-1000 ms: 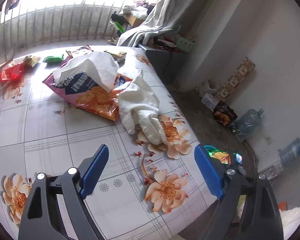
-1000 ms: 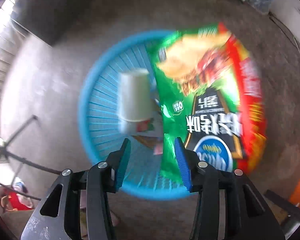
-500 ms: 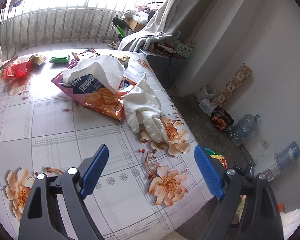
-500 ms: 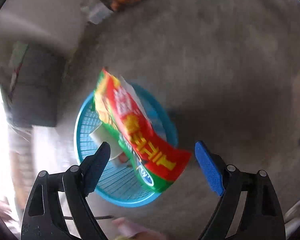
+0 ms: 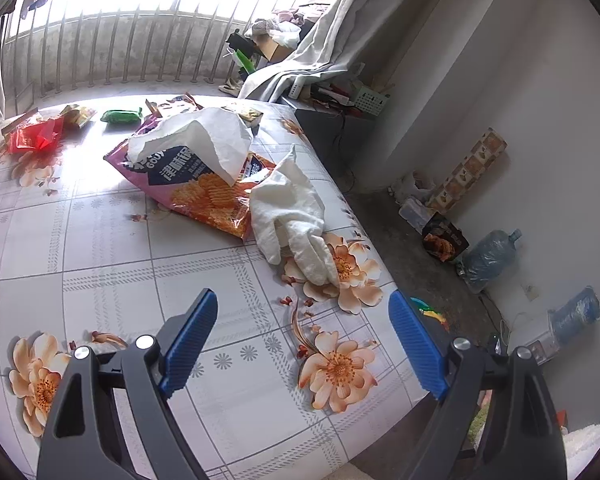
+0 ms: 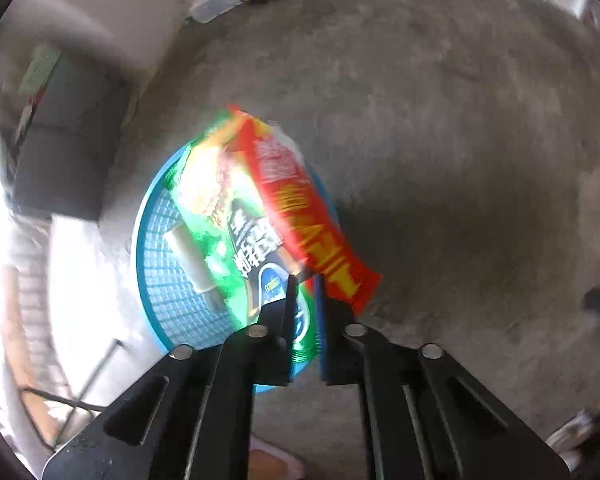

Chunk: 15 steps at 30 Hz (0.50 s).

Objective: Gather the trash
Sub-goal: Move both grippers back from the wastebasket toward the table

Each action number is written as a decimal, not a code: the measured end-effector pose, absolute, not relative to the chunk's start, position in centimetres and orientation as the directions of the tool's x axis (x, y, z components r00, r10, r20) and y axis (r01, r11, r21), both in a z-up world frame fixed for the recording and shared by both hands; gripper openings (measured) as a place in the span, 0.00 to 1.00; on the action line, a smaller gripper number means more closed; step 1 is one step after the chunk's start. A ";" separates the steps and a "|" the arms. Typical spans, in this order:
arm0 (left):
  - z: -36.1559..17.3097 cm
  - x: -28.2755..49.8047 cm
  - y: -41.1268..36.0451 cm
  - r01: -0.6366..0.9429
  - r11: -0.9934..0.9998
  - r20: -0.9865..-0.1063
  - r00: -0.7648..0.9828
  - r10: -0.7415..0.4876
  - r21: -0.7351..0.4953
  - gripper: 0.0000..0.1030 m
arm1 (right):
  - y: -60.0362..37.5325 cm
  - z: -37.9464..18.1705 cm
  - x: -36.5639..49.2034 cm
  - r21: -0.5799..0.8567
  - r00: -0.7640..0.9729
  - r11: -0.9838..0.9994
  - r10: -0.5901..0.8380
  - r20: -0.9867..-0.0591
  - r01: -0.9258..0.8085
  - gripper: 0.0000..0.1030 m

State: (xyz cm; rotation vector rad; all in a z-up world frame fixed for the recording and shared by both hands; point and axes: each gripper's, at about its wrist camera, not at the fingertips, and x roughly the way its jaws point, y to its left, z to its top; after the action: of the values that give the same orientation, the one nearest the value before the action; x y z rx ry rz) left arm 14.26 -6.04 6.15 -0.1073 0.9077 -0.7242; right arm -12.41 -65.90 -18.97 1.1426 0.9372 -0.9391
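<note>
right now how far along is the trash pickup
Done: a green and red snack bag and a white cup lie in the blue basket on the floor. In hand: nothing; the right gripper has just closed empty above the bag, and the left gripper is open over the table. Left: the pink chip bag, tissues and red wrapper.

The left gripper [image 5: 302, 336] hangs with jaws wide apart; the right gripper [image 6: 305, 304], pointing steeply down, has just been closing, nothing pinched.

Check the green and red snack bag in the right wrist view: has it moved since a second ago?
Yes. The snack bag has dropped from between the jaws onto the blue basket, lying across its rim.
</note>
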 end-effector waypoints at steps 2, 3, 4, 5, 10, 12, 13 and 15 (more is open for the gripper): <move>6.1 14.2 -6.1 0.529 0.760 -0.682 0.396 -0.615 -0.378 0.83 | -65.6 -19.0 -11.2 0.258 0.298 0.233 -0.158 -0.941 0.938 0.04; 6.1 14.2 -6.2 0.529 0.760 -0.683 0.395 -0.615 -0.378 0.83 | -65.3 -18.6 -10.7 0.242 0.292 0.265 -0.171 -0.941 0.933 0.04; 6.1 14.1 -6.2 0.529 0.759 -0.683 0.394 -0.615 -0.379 0.83 | -64.8 -18.2 -9.9 0.214 0.279 0.306 -0.184 -0.943 0.928 0.04; 6.1 14.1 -6.2 0.530 0.759 -0.683 0.394 -0.616 -0.379 0.83 | -64.4 -18.2 -9.5 0.186 0.260 0.329 -0.197 -0.945 0.926 0.04; 6.1 14.0 -6.1 0.531 0.761 -0.684 0.397 -0.613 -0.374 0.83 | -65.2 -18.1 -9.4 0.122 0.212 0.299 -0.292 -0.933 0.946 0.65; 6.2 14.0 -6.0 0.528 0.764 -0.684 0.400 -0.610 -0.372 0.83 | -66.7 -19.3 -10.3 0.196 0.255 0.235 -0.255 -0.933 0.952 0.69; 6.1 14.0 -5.9 0.526 0.765 -0.685 0.401 -0.608 -0.371 0.83 | -67.2 -20.1 -10.5 0.240 0.279 0.196 -0.204 -0.938 0.951 0.73; 6.1 14.0 -5.7 0.521 0.768 -0.687 0.401 -0.606 -0.373 0.83 | -68.2 -22.4 -11.4 0.296 0.307 0.106 -0.119 -0.944 0.949 0.73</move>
State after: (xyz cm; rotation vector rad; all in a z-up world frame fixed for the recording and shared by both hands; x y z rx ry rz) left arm 14.04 -5.72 6.06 -0.1045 0.9124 -0.7143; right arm -11.44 -68.16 -22.39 1.1789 0.9273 -0.9821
